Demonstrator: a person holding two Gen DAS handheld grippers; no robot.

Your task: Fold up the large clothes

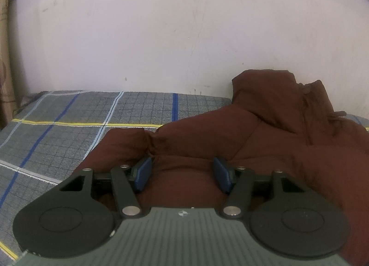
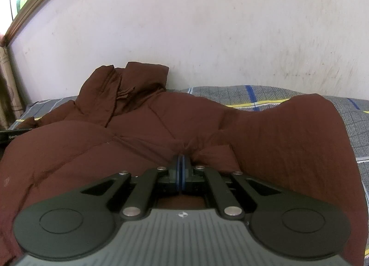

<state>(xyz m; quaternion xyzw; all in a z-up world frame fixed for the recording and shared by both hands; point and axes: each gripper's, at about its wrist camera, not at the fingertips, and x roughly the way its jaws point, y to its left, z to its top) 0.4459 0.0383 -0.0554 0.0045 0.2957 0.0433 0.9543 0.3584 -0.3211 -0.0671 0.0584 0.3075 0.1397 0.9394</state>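
Under right claw (image 2: 181, 162), pinched brown jacket (image 2: 143, 132), grip point hidden

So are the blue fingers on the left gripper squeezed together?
No, the left gripper has its two blue fingers standing well apart, with the brown puffer jacket showing in the gap between them.

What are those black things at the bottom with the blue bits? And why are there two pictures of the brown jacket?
Those are grabbers a person holds, one in each hand. Each carries a small camera looking along its two fingers, so you get two pictures: one from the left hand, one from the right. A puffy brown jacket lies on a checked bedsheet by a wall. The left gripper is open, its blue pads apart with jacket bulging between them. The right gripper is shut, and the cloth puckers at its tips, so it seems to pinch the jacket.
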